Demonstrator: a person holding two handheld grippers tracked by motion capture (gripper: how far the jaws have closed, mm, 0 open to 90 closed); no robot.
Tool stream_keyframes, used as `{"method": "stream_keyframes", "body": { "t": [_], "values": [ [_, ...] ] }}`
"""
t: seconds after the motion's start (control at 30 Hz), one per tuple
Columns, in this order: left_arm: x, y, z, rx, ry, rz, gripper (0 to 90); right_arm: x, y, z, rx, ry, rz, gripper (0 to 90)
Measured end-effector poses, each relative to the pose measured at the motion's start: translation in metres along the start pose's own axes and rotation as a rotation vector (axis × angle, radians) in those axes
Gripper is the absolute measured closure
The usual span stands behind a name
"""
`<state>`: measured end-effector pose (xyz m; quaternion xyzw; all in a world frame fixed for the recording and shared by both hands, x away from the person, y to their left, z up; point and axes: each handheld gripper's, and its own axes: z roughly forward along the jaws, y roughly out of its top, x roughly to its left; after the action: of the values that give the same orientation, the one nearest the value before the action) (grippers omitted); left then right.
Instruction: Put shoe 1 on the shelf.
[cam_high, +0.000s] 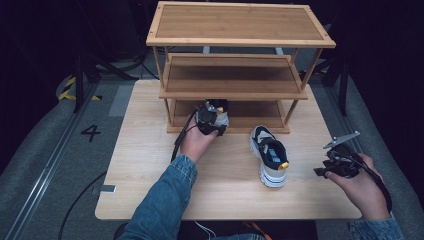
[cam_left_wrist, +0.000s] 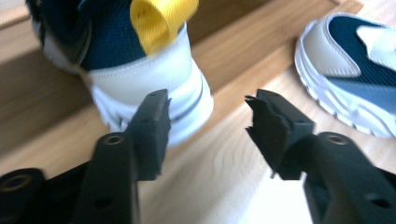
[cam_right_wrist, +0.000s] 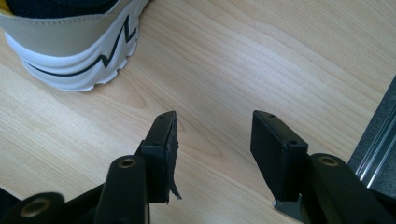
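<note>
Sneakers seem bound for the bamboo shoe rack (cam_high: 240, 92). One sneaker (cam_left_wrist: 140, 70) sits at the rack's lowest shelf, its heel just ahead of the left gripper (cam_left_wrist: 208, 126), whose jaws stand apart and empty — likely a release just made, or a grasp about to start. The second sneaker (cam_high: 270, 156) lies on the table (cam_high: 150, 165) between the two tools; it is navy mesh with white sole and a yellow heel loop. The right gripper (cam_right_wrist: 212, 140) hovers open beside its heel — the next move probably calls for closing on that heel.
</note>
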<state>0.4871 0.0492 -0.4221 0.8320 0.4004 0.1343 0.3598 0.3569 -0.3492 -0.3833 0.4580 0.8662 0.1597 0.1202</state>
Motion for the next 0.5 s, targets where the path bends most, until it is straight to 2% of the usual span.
{"method": "stream_keyframes", "body": {
  "t": [0.13, 0.2, 0.23, 0.3, 0.33, 0.37, 0.43, 0.5],
  "values": [
    [-0.007, -0.001, -0.022, 0.007, -0.002, 0.027, 38.8, 0.003, 0.006, 0.003, -0.002, 0.006, -0.019, 52.0],
    [-0.008, -0.001, -0.026, 0.003, -0.007, 0.031, 36.3, 0.005, 0.008, 0.003, -0.002, 0.008, -0.022, 52.0],
    [-0.011, -0.001, -0.037, 0.013, -0.019, 0.052, 34.1, 0.006, 0.009, 0.004, -0.004, 0.009, -0.032, 52.6],
    [-0.013, -0.002, -0.041, 0.027, -0.026, 0.061, 32.1, 0.006, 0.010, 0.003, -0.003, 0.011, -0.034, 54.0],
    [-0.015, -0.003, -0.046, 0.045, -0.023, 0.075, 31.6, 0.006, 0.011, 0.002, -0.010, 0.008, -0.040, 55.9],
    [-0.017, -0.005, -0.049, 0.059, -0.023, 0.070, 31.6, 0.006, 0.011, 0.002, -0.010, 0.008, -0.040, 55.9],
    [-0.021, -0.008, -0.058, 0.088, -0.013, 0.084, 28.1, 0.006, 0.013, 0.001, -0.023, 0.000, -0.034, 57.5],
    [-0.021, -0.011, -0.066, 0.098, -0.003, 0.093, 26.1, 0.006, 0.017, 0.002, -0.038, -0.001, -0.029, 59.8]
  ]
}}
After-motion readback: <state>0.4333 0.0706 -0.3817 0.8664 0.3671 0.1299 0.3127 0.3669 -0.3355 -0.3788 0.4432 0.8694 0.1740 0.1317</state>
